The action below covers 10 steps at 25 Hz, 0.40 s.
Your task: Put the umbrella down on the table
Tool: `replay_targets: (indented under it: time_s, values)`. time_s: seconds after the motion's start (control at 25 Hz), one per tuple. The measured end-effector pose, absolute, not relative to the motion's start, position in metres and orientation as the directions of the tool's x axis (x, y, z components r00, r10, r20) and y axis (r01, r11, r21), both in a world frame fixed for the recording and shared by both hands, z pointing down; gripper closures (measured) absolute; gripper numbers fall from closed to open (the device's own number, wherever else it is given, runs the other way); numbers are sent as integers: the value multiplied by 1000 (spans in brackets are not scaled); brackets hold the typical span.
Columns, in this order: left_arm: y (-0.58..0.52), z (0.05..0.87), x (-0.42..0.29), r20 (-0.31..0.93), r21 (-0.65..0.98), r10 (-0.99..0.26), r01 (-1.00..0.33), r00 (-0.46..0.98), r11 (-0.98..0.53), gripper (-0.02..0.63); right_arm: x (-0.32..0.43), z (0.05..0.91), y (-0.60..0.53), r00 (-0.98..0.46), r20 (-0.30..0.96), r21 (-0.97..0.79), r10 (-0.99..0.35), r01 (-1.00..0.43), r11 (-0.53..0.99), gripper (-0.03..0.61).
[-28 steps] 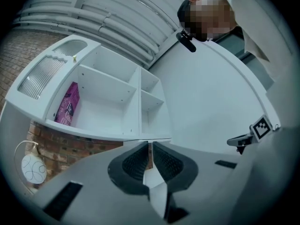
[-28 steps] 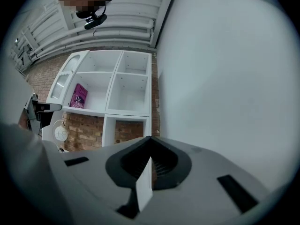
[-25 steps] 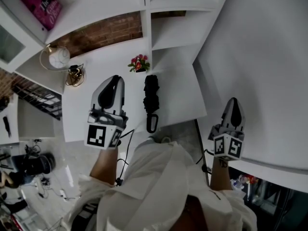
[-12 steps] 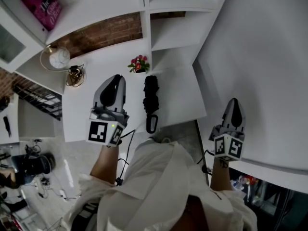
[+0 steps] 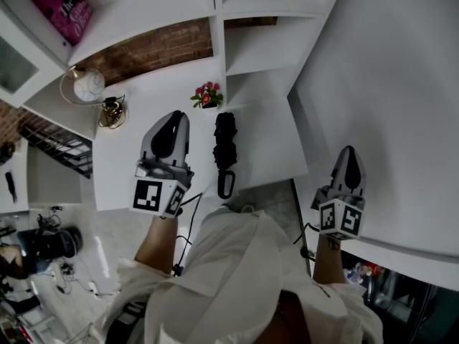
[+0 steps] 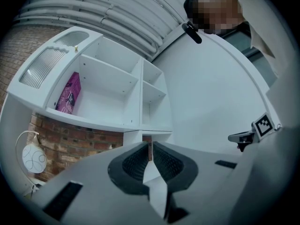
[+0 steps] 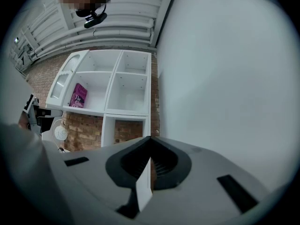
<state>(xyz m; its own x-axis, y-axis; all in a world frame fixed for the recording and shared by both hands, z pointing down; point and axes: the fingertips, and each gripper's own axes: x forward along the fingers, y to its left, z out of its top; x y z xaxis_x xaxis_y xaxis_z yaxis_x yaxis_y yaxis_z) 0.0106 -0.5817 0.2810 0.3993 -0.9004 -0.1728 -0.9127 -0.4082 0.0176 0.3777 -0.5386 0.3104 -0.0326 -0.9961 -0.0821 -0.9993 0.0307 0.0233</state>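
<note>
A folded black umbrella (image 5: 225, 147) lies on the white table (image 5: 272, 145), its loop handle (image 5: 226, 185) reaching the near edge. My left gripper (image 5: 174, 116) hovers just left of the umbrella, apart from it, with its jaws shut and nothing between them. In the left gripper view the same gripper (image 6: 149, 146) points level at the white shelf unit (image 6: 112, 95). My right gripper (image 5: 348, 150) is far to the right over a white surface, also shut and holding nothing. The right gripper view has that gripper (image 7: 150, 139) facing the shelves and a white wall.
A small pot of red and pink flowers (image 5: 207, 94) stands just behind the umbrella. A round white lamp (image 5: 89, 86) and a tangle of gold wire (image 5: 112, 112) sit at the table's back left. A magenta book (image 5: 63, 6) leans in a shelf compartment.
</note>
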Motion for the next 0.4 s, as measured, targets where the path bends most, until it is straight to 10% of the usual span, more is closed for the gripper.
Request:
replay_targets:
  time_s: [0.4]
  values:
    - [-590, 290, 11, -142, 40, -909, -915, 392, -401, 565, 378, 315, -546, -32, -68, 14, -997, -999, 31, 561]
